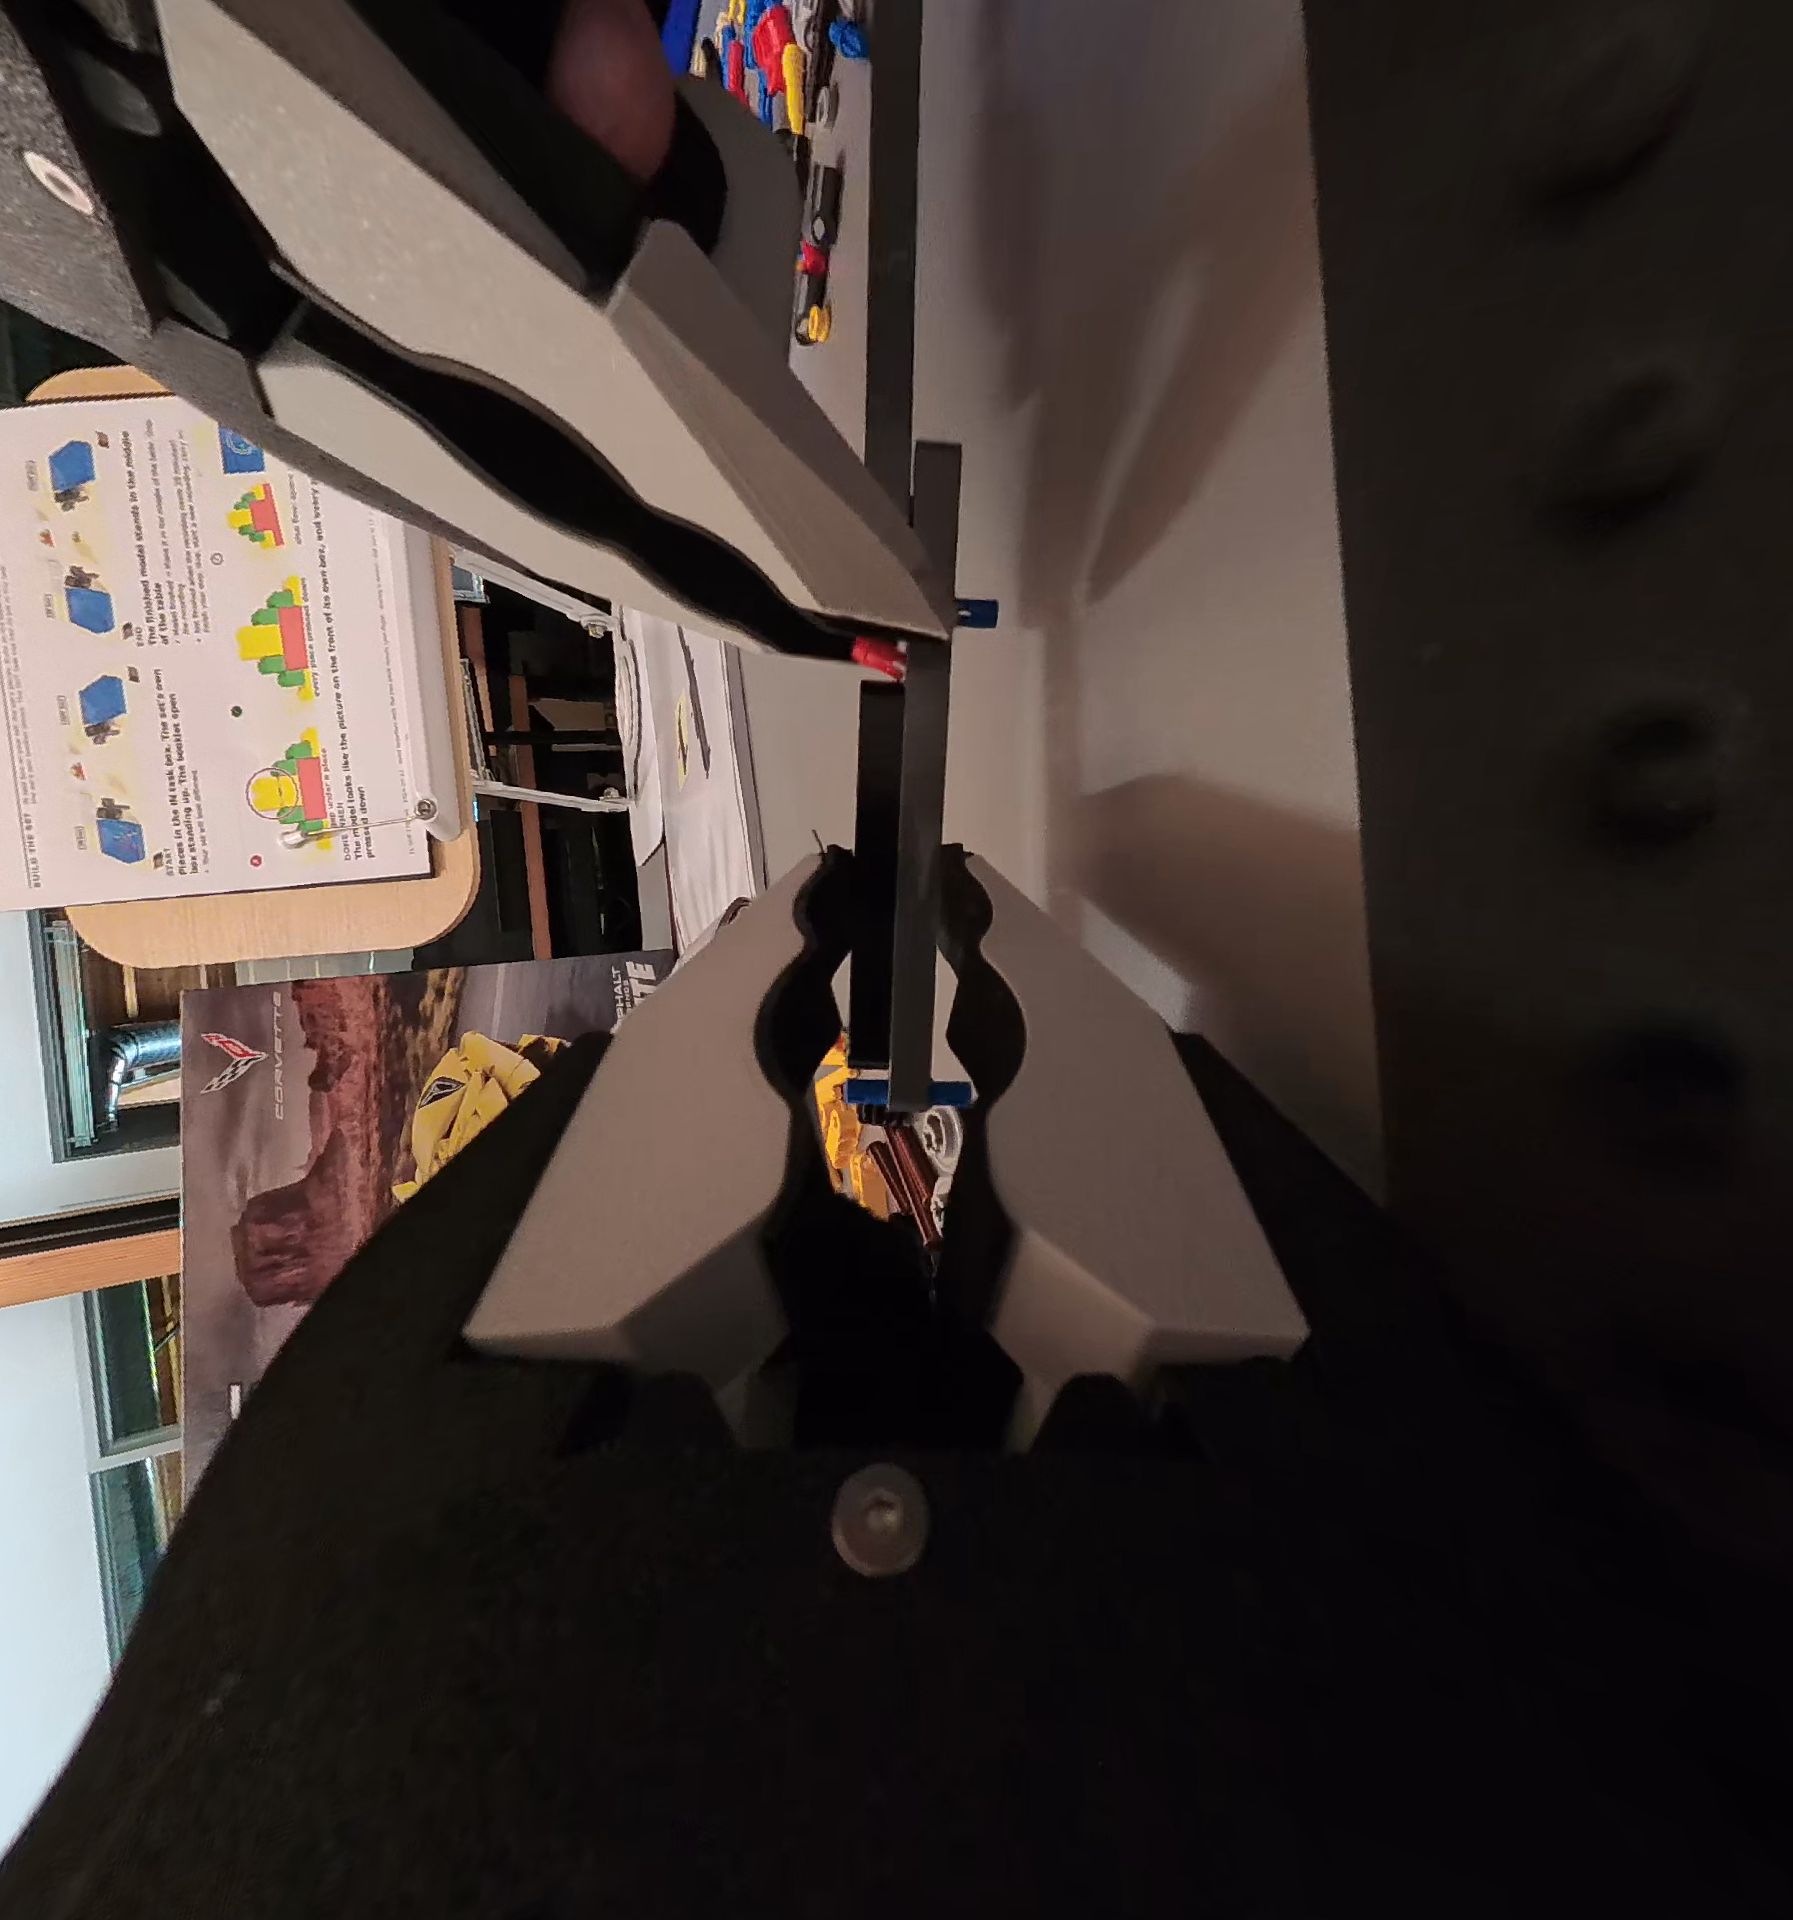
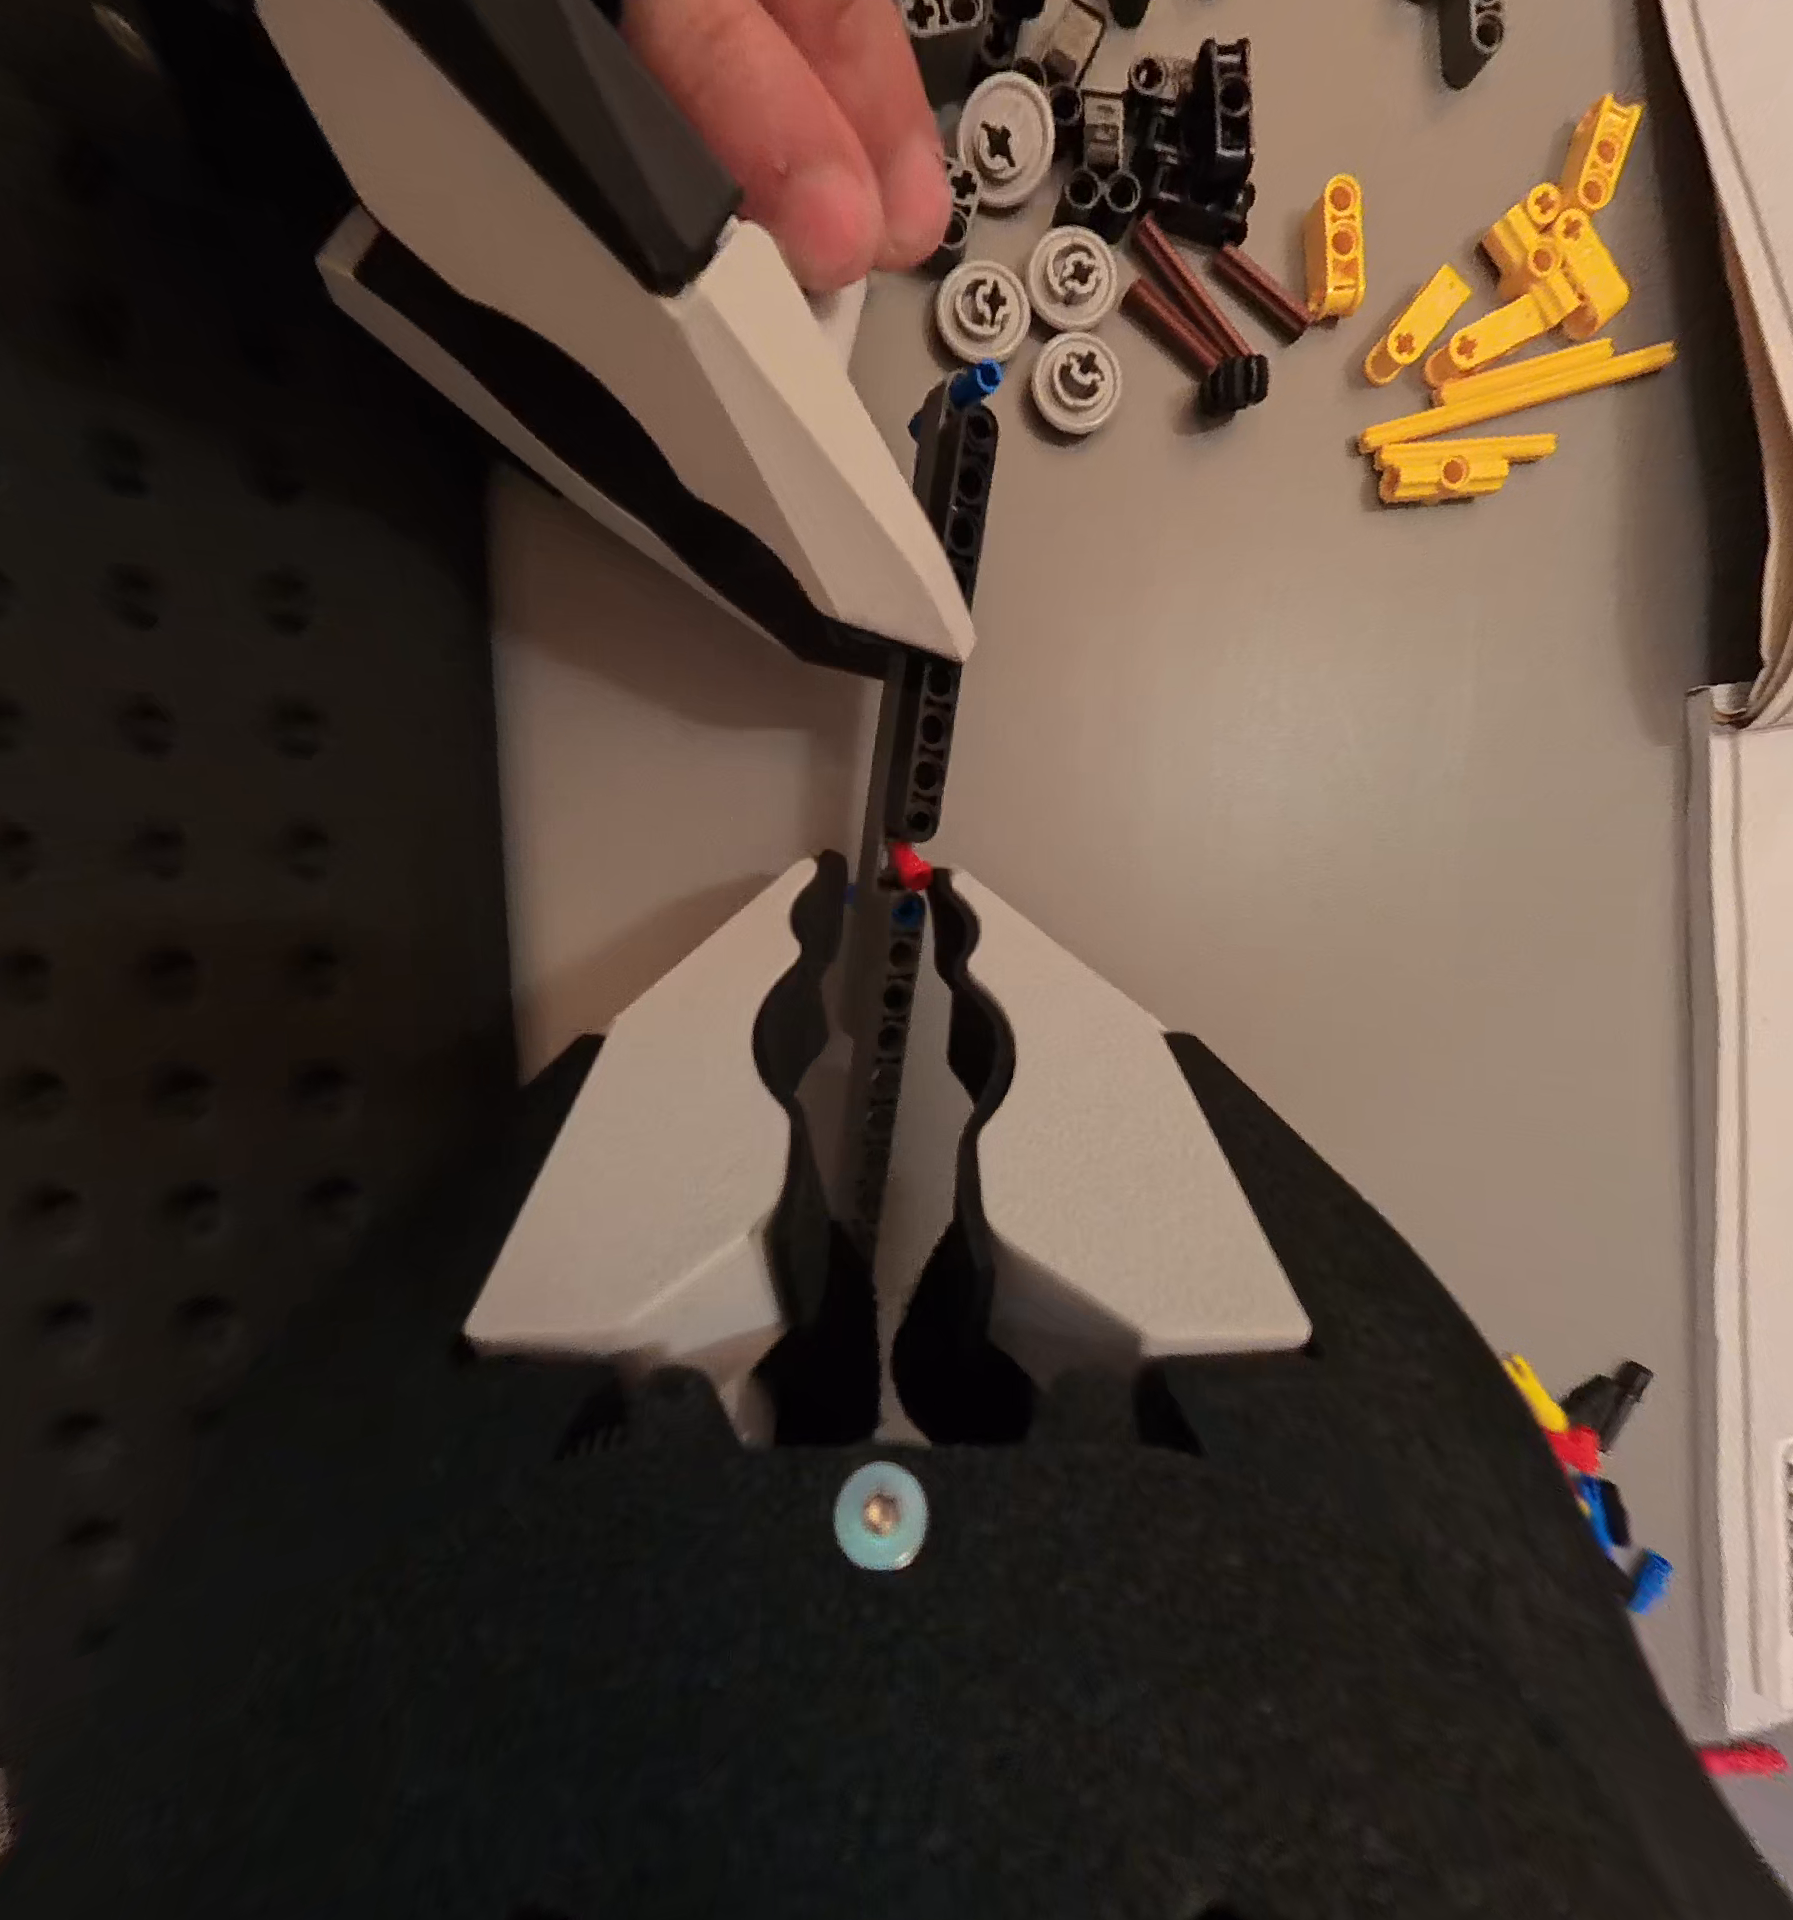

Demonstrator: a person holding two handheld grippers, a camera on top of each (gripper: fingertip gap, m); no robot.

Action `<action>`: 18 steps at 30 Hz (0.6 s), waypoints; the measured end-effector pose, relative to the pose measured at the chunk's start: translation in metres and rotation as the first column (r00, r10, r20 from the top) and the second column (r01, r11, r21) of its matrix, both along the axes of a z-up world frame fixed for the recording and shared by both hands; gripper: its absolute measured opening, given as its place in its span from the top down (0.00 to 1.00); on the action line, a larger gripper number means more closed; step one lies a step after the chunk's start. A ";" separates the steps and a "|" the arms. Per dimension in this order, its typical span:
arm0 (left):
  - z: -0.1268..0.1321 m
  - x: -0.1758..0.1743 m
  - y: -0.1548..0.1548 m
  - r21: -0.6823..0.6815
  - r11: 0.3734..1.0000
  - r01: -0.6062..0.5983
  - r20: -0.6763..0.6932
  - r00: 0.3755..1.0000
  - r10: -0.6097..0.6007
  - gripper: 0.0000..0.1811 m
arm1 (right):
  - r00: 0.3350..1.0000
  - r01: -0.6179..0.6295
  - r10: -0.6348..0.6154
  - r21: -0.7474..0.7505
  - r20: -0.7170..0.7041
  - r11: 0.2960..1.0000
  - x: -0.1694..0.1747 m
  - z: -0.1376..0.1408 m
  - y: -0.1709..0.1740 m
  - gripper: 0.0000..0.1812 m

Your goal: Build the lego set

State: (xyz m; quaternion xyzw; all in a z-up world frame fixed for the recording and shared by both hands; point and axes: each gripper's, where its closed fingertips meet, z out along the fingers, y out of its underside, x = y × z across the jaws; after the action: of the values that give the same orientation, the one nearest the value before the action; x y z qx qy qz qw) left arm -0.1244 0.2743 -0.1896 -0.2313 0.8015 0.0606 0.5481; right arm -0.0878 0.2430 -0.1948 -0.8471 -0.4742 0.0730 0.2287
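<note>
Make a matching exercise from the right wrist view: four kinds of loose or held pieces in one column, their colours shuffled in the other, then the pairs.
Things:
1. long holed beams held between both grippers
2. round pulley wheels on the table
3. ridged axles beside the wheels
4. angled connectors and long rods at upper right

Colours:
A. yellow
B. black
C. light grey
D. brown

Pairs: 1-B, 2-C, 3-D, 4-A
</note>
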 end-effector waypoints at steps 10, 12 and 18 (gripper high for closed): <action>-0.001 0.000 0.001 0.000 1.000 -0.004 -0.005 1.000 0.004 0.92 | 1.000 -0.003 0.003 0.022 -0.001 1.000 0.000 0.005 0.004 0.94; -0.002 0.000 0.002 -0.003 1.000 -0.006 -0.007 1.000 0.006 0.92 | 1.000 0.002 -0.002 0.014 -0.020 1.000 -0.001 0.007 0.004 0.95; -0.001 0.000 0.001 0.011 1.000 0.001 -0.001 1.000 -0.001 0.92 | 0.997 0.017 -0.018 -0.013 -0.080 1.000 -0.001 0.008 0.004 0.97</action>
State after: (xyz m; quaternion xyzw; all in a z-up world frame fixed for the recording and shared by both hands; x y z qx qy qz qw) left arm -0.1242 0.2756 -0.1904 -0.2280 0.8014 0.0649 0.5491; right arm -0.0890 0.2468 -0.1870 -0.8489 -0.4568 0.1081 0.2429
